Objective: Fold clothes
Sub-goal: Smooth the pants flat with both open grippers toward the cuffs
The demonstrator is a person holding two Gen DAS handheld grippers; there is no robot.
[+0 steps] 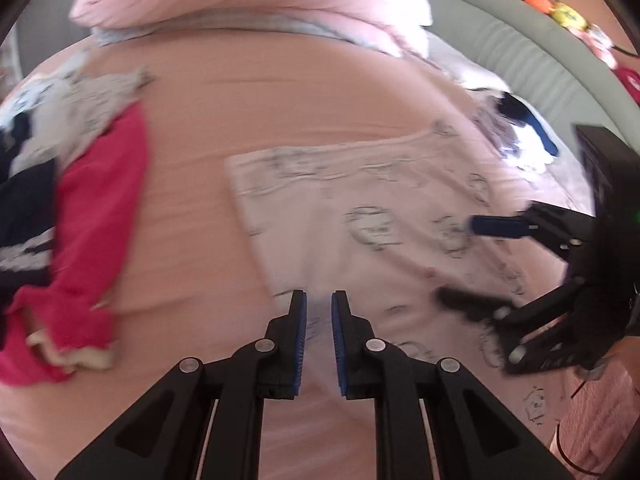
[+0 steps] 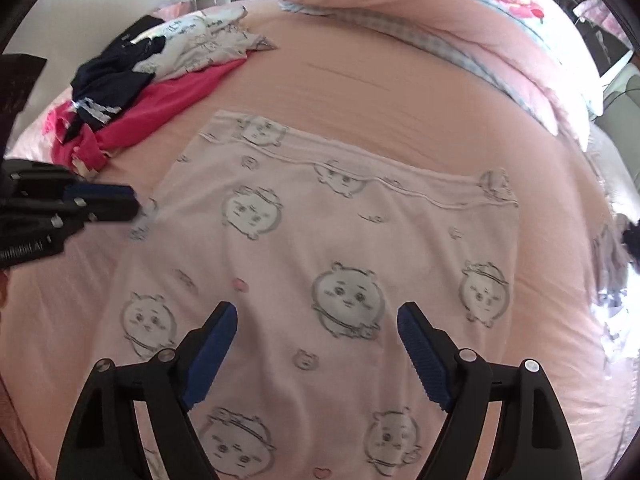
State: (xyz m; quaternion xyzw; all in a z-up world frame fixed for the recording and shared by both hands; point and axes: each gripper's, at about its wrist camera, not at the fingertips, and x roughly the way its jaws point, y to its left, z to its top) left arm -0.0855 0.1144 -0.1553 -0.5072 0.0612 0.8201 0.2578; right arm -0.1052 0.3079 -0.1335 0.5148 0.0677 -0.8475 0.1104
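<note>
L gripper (image 1: 319, 300) sits closest to its own cam: jaws nearly together, only a narrow slit between the blue pads (image 1: 301, 344). Whether any fabric is pinched in that slit can't be told – the view is blurred there and the tips sit just over the near edge of the cloth. R gripper (image 2: 317, 314) in its own cam: jaws spread wide, nothing between them, pads hanging above the cloth w/o touching it.

Under both: a pale pink garment (image 2: 320, 240) printed w/ grey cartoon faces, spread flat on the pink bedsheet (image 2: 360, 92). Its far edge has a stitched hem running across, straight; the L side edge is straight too. One small pink button-like dot shows near the middle, just ahead of the R gripper's L finger.

From the L cam, the R gripper (image 1: 460, 264) shows at the right side, open, one blue-padded finger over the garment's right part. From the R cam, the L gripper (image 2: 134, 204) comes in from the left edge, tips at the garment's L border.

Further out: a heap of unfolded clothes (image 2: 152, 88) at the far left of the bed – magenta piece, dark navy piece, a white printed one on top – well apart from the spread garment. At the head end, a pink quilt (image 2: 420, 12) w/ blue checked trim, bunched up. On the far right in the L cam, a grey padded headboard (image 1: 532, 60) and a few more dark and white items (image 1: 524, 132) beside it.
</note>
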